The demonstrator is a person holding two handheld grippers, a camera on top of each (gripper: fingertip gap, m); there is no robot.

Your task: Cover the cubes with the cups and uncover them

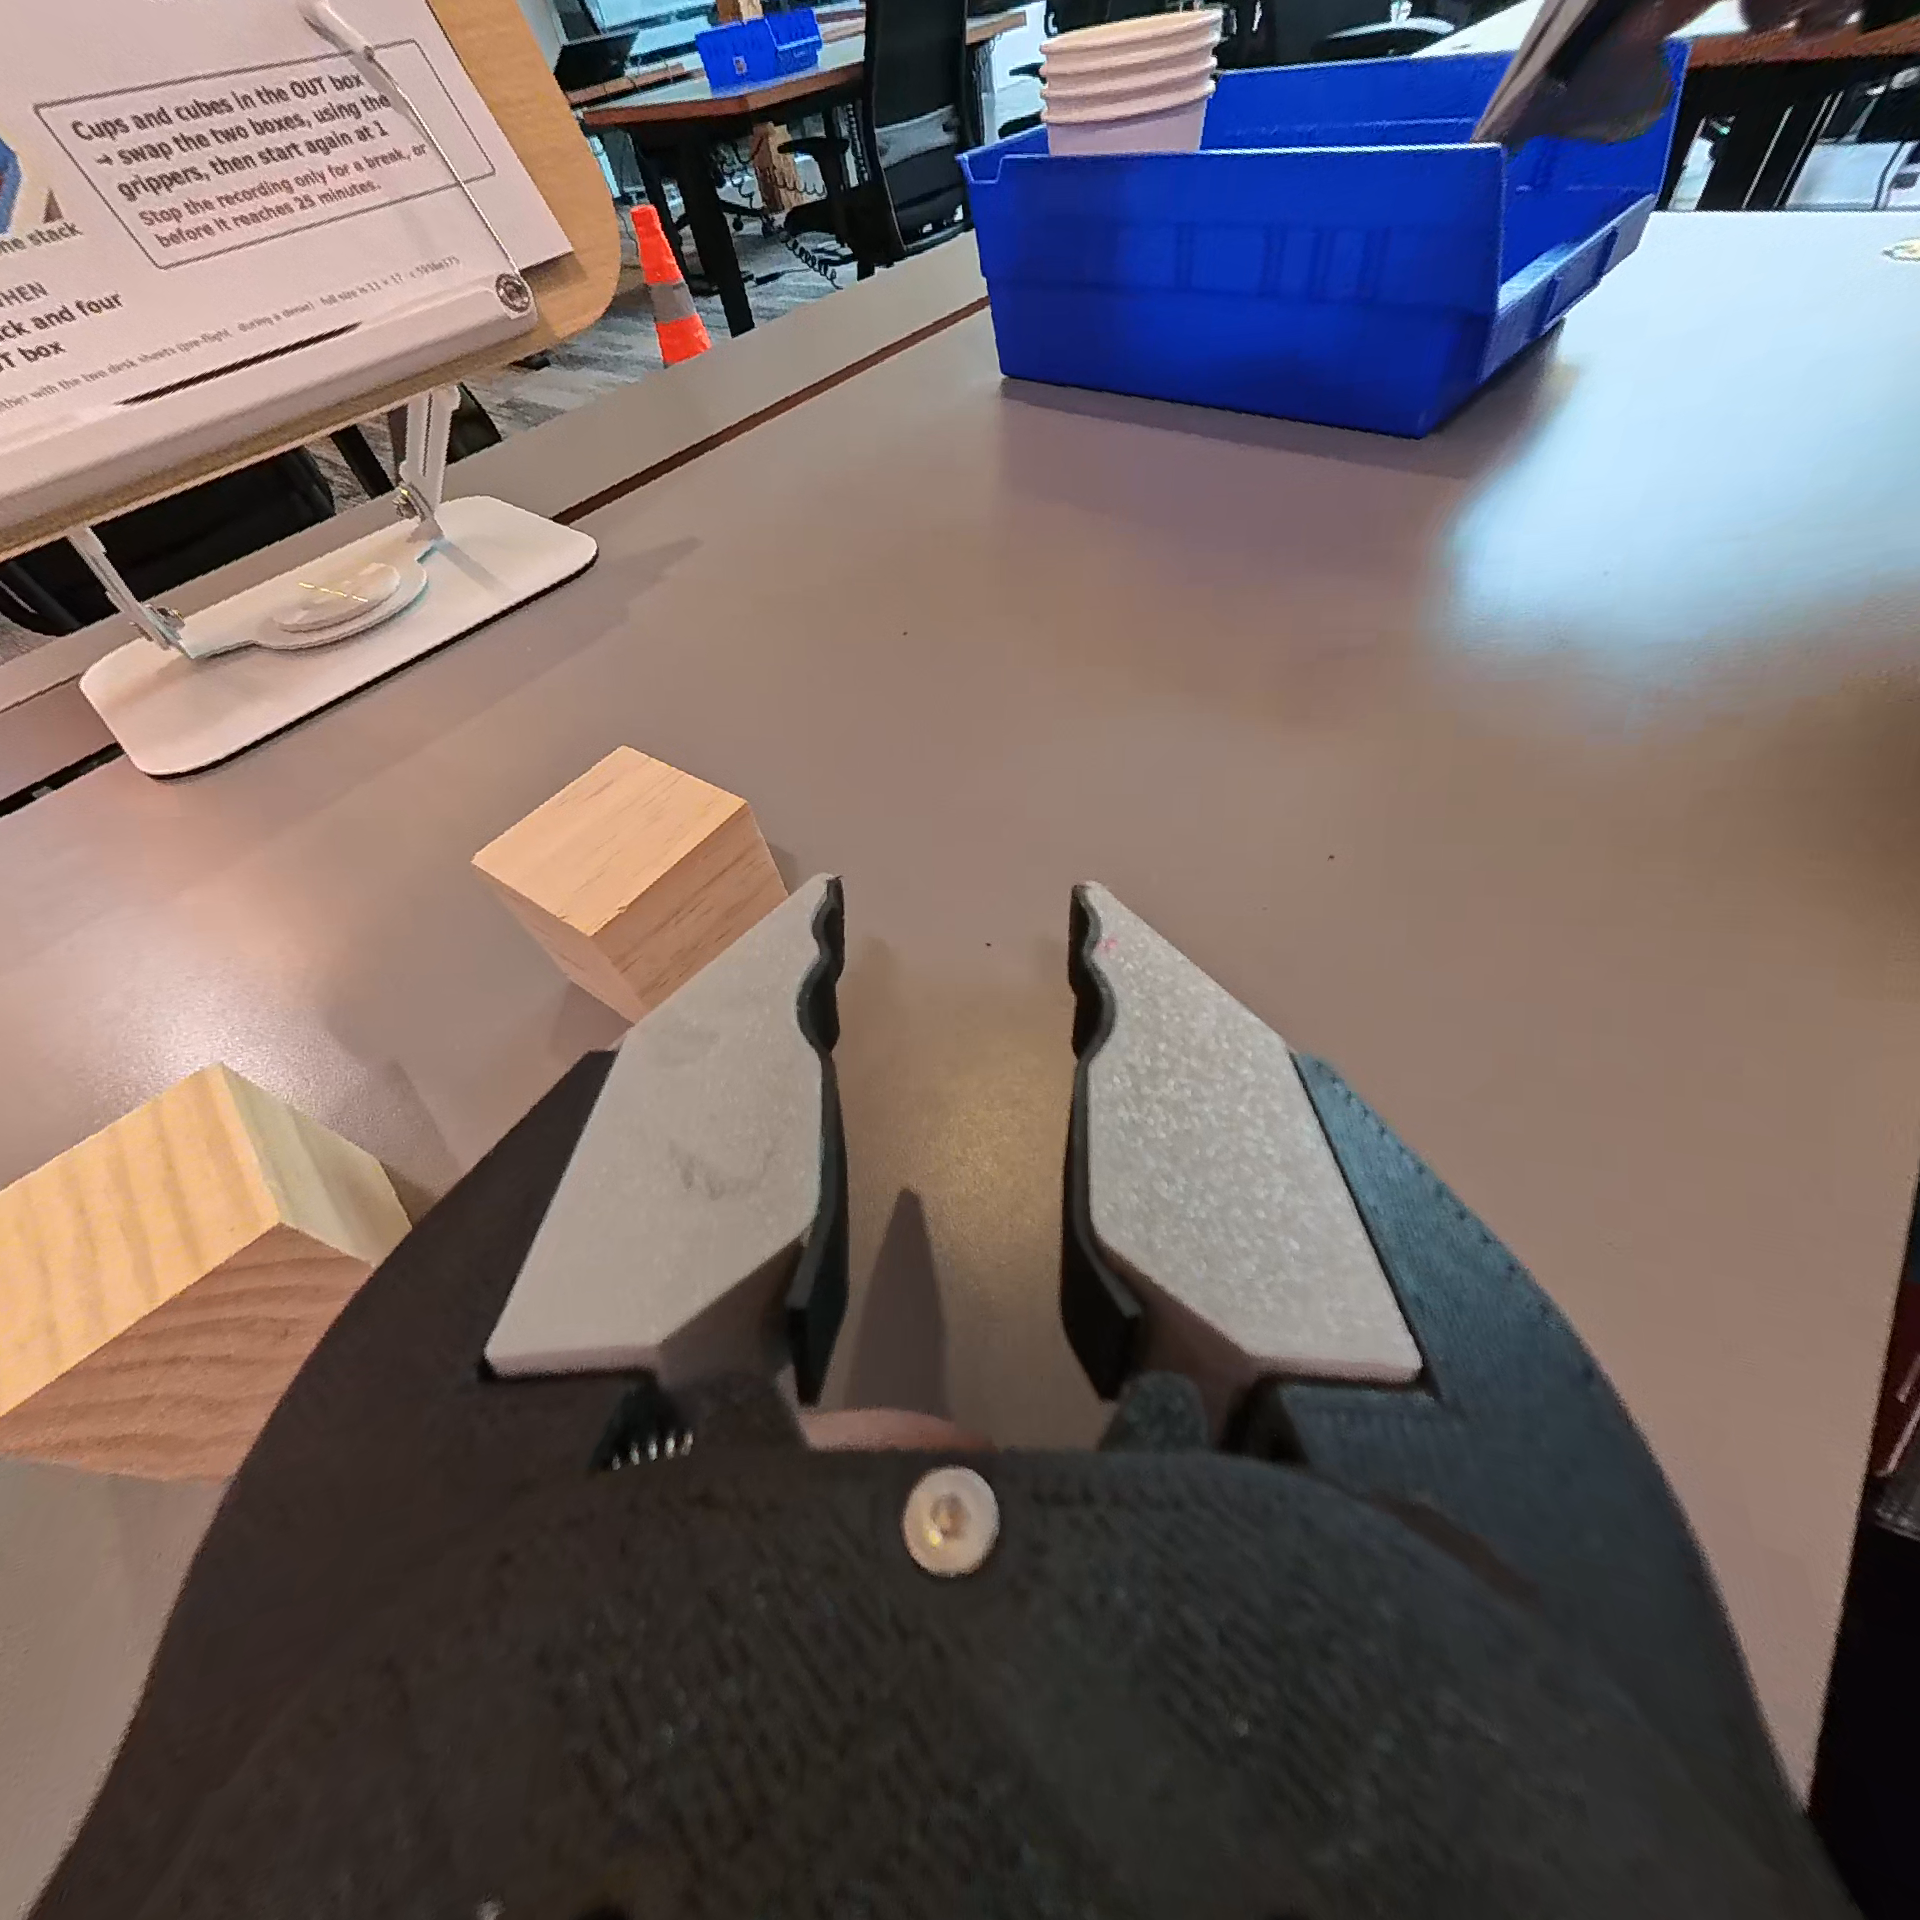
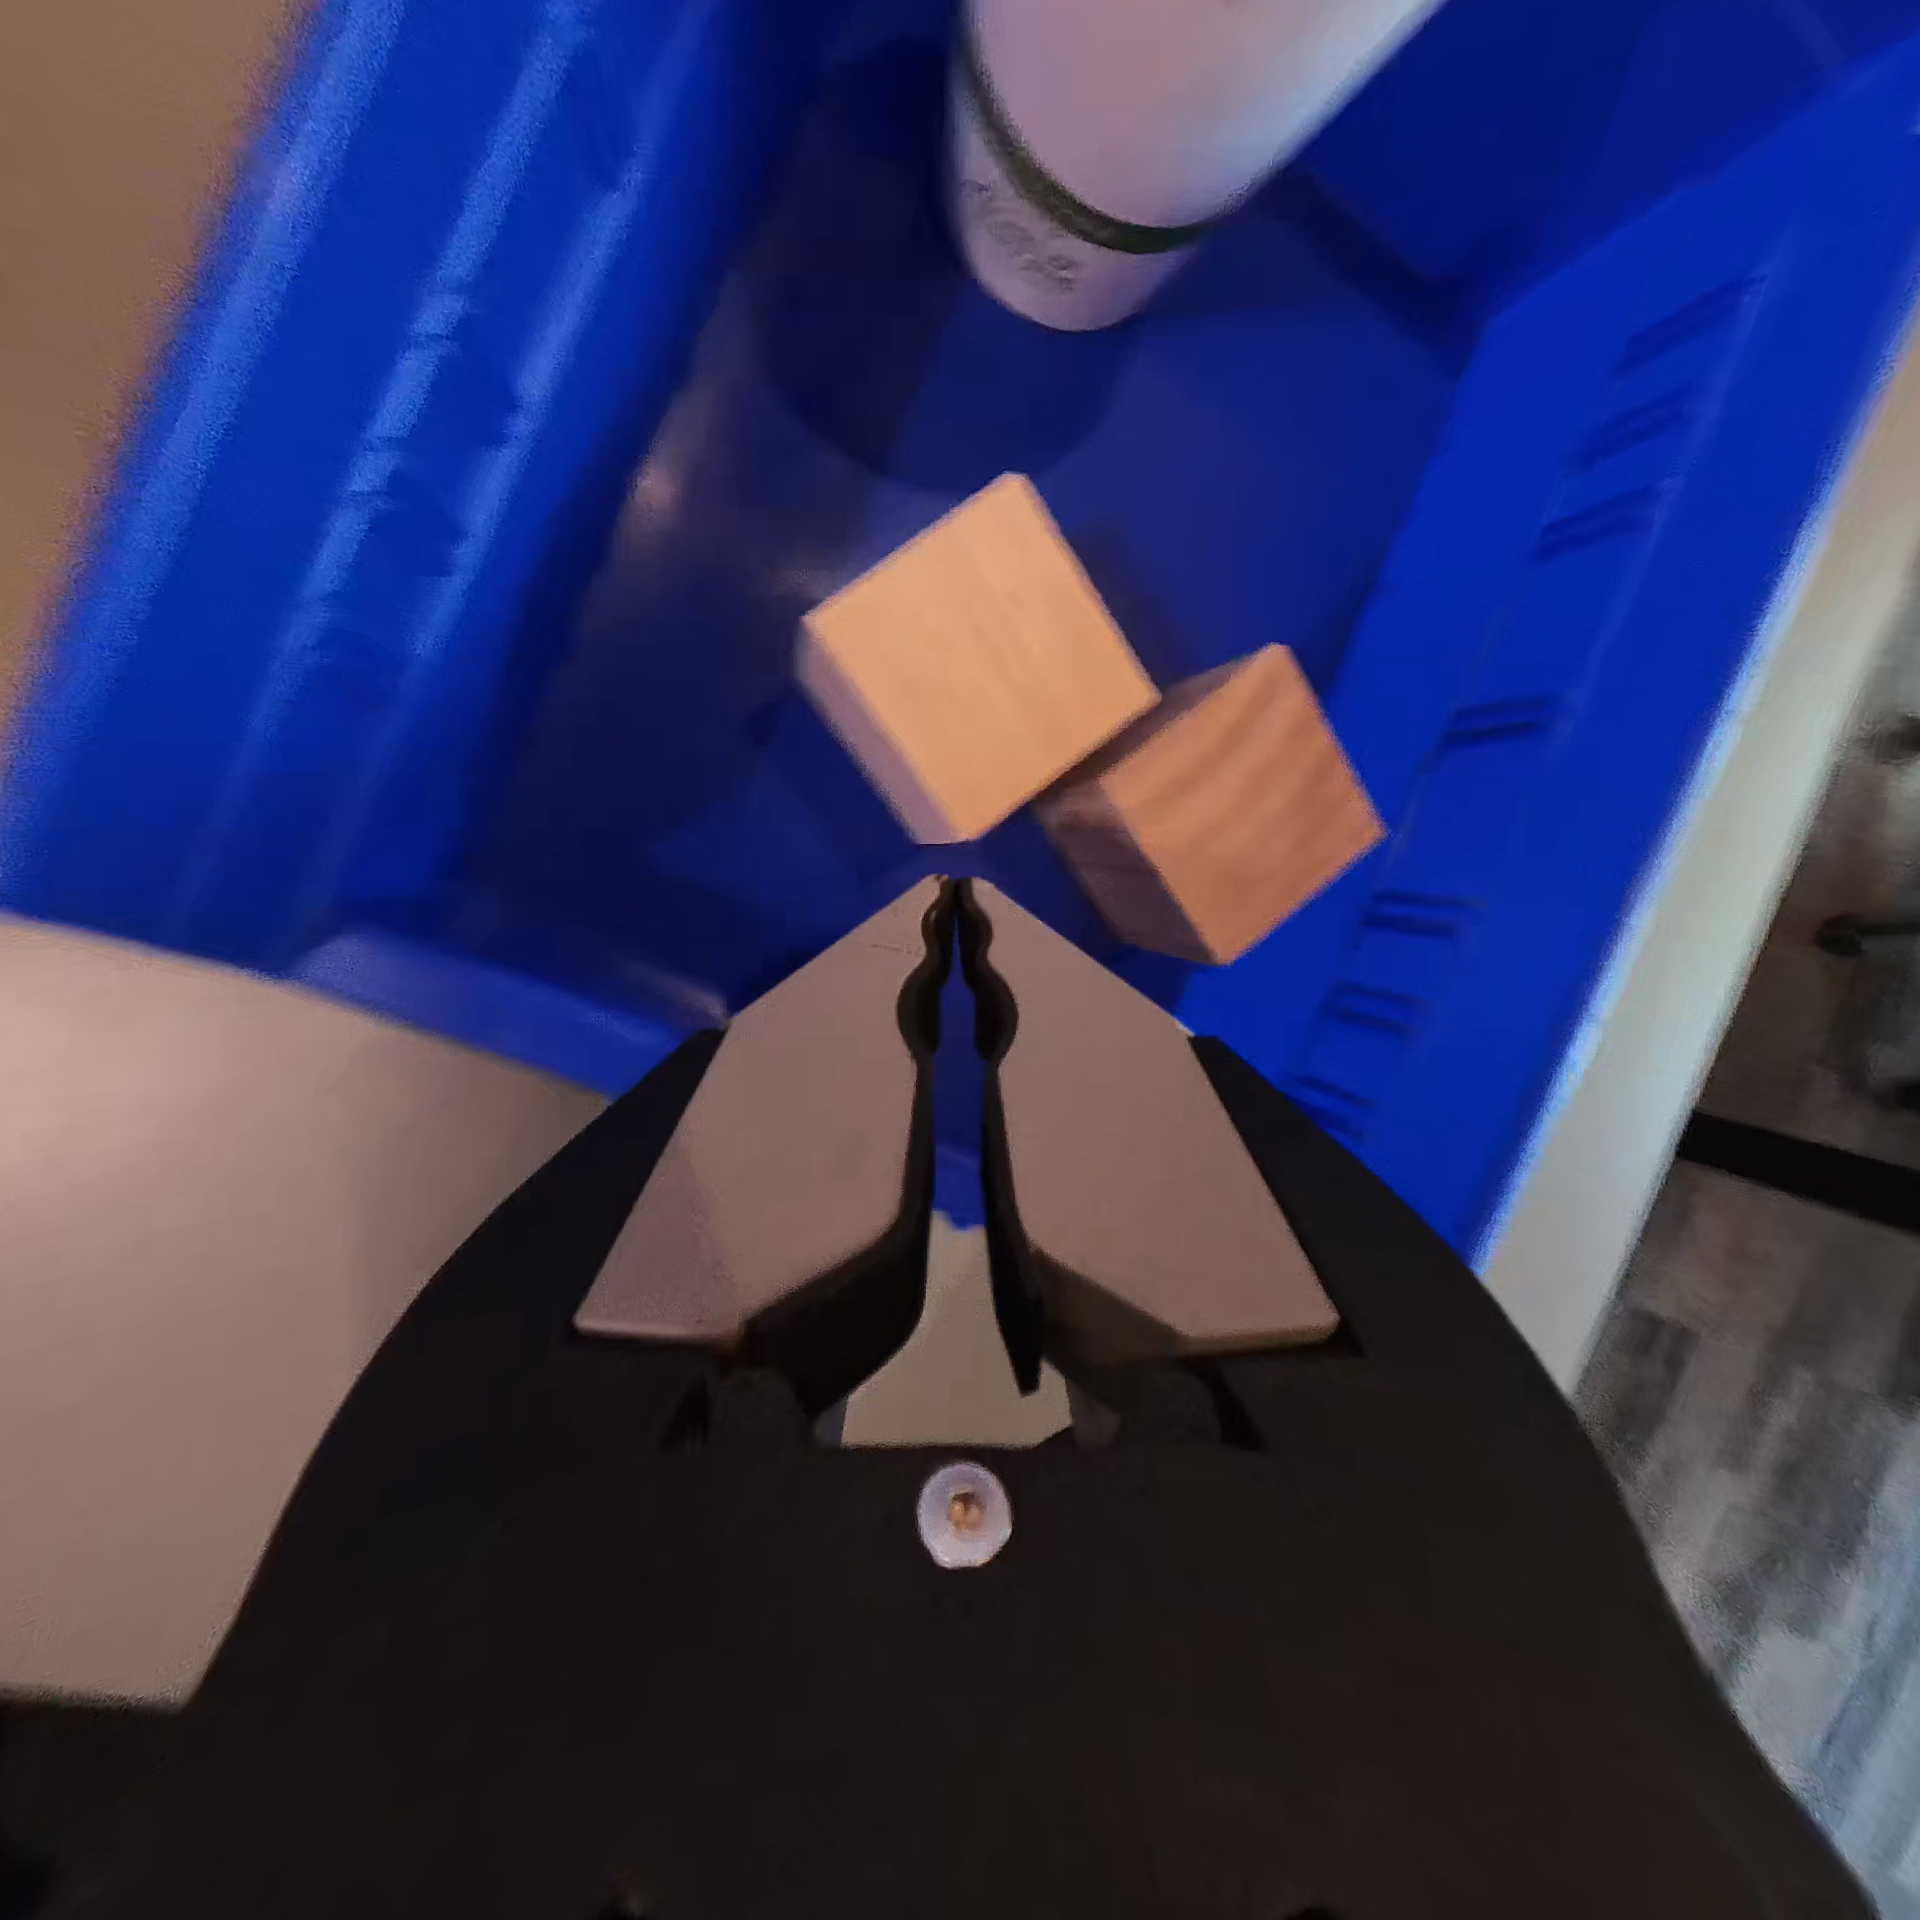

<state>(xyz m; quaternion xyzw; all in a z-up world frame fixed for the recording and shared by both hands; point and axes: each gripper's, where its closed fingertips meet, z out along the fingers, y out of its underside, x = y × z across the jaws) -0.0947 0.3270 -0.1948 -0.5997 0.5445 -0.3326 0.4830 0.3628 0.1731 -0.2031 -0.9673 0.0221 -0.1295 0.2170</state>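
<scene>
Bare table (image 1: pixel 1143 644) lies ahead; two cubes (image 1: pixel 634 873) block left; blue bin (image 1: pixel 1299 270) stands beyond.

wooden cubes (image 1: pixel 634 883) on table, stacked cups (image 1: pixel 1127 88) in bin

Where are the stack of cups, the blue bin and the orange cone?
stack of cups (image 1: pixel 1127 88), left wrist view, side wall.
blue bin (image 1: pixel 1247 270), left wrist view, front wall.
orange cone (image 1: pixel 670 286), left wrist view, middle.
</scene>
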